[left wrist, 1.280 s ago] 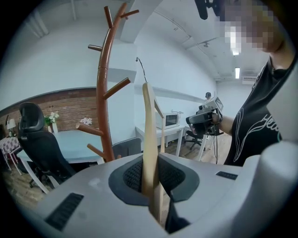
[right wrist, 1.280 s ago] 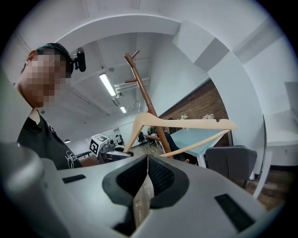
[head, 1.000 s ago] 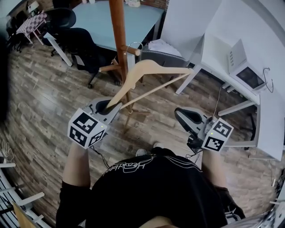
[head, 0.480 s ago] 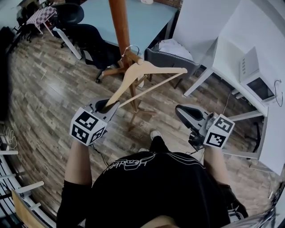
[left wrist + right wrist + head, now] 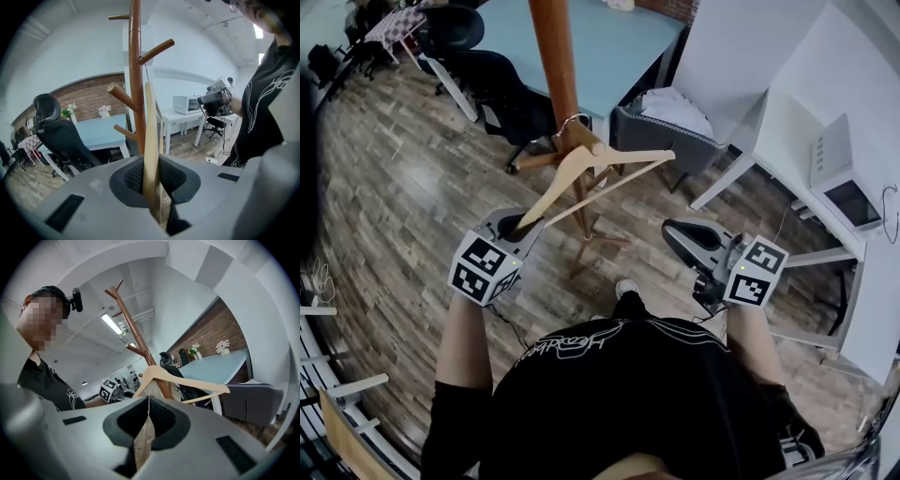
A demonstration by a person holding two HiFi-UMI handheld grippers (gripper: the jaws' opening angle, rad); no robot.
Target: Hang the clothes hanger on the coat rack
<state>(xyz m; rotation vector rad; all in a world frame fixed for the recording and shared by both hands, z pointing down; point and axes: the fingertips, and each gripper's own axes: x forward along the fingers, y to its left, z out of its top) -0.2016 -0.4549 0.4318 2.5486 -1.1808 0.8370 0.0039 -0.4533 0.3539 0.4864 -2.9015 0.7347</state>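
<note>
Fingers (image 5: pixel 132 177) of the left gripper (image 5: pixel 523 225) are clamping the hanger (image 5: pixel 602 159) end; its hook (image 5: pixel 572 119) is settling lower over the coat rack (image 5: pixel 553 56) peg (image 5: pixel 584 141), nearly hanging. Right gripper (image 5: pixel 682 236) is idling, closed, empty.

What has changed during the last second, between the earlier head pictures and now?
The left gripper, jaws clamped on one end of the wooden hanger, carried it closer to the coat rack. The metal hook now sits further in along the peg, away from its tip. Unchanged: the grip on the hanger, and the right gripper, empty with jaws together.
</note>
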